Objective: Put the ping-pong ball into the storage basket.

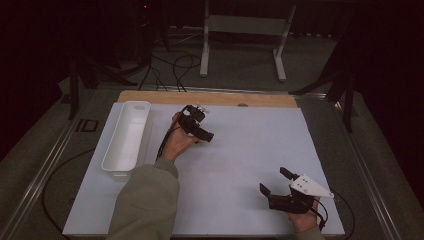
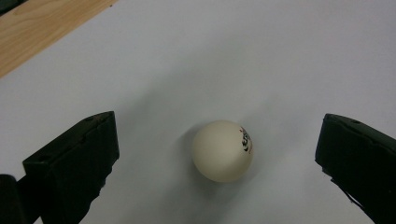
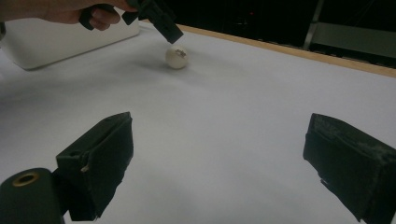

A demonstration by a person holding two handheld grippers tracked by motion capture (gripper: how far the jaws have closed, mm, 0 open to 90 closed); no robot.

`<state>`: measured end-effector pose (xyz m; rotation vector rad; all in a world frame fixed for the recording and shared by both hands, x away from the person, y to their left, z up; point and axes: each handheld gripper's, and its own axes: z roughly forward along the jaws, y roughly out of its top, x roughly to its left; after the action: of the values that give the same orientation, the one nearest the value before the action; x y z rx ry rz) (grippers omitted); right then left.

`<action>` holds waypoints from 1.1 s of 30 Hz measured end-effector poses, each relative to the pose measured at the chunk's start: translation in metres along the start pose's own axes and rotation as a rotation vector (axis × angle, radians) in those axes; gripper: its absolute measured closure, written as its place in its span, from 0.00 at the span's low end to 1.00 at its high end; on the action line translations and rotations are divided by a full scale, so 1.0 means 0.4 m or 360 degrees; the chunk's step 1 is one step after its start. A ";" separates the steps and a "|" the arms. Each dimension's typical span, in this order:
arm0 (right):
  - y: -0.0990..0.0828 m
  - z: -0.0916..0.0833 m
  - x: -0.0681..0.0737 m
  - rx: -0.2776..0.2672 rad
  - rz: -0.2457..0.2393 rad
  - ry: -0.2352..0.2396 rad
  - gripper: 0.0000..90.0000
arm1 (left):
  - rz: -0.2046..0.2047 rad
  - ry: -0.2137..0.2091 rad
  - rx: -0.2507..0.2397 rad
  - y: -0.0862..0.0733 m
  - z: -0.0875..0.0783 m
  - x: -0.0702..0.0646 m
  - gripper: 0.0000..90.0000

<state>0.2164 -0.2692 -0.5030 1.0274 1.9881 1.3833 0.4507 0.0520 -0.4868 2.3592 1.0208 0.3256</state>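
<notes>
Left gripper (image 2: 219, 154) hangs wide open around a ball (image 2: 222, 150) on the table (image 2: 280, 56), not yet grasped; the tray (image 1: 127, 132) waits nearby.

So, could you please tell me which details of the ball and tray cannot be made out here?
- Ball: its printed mark is too small and blurred to read in the left gripper view; in the high view the left gripper covers it.
- White tray: in the right gripper view its left end is cut off by the edge and the hand overlaps its top.
</notes>
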 end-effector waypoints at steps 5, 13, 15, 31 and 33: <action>0.000 -0.001 0.000 0.0001 0.0001 0.0001 0.09 | -0.0012 -0.0012 0.0028 -0.002 0.009 0.003 0.01; 0.000 -0.002 -0.002 0.0002 0.0006 -0.0007 0.09 | -0.0008 -0.0017 0.0077 -0.007 0.031 0.000 0.03; 0.000 -0.002 -0.002 0.0003 0.0006 -0.0009 0.09 | -0.0013 -0.0023 0.0087 -0.008 0.036 0.000 0.04; -0.001 -0.003 -0.004 0.0007 0.0013 -0.0016 0.09 | -0.0050 -0.0034 0.0191 -0.016 0.075 -0.008 0.41; -0.001 -0.003 -0.005 0.0007 0.0012 -0.0018 0.09 | -0.0052 -0.0050 0.0198 -0.018 0.077 -0.006 0.47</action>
<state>0.2164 -0.2714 -0.5028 1.0437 1.9821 1.3751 0.4576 0.0424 -0.5164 2.4470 1.0922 0.2176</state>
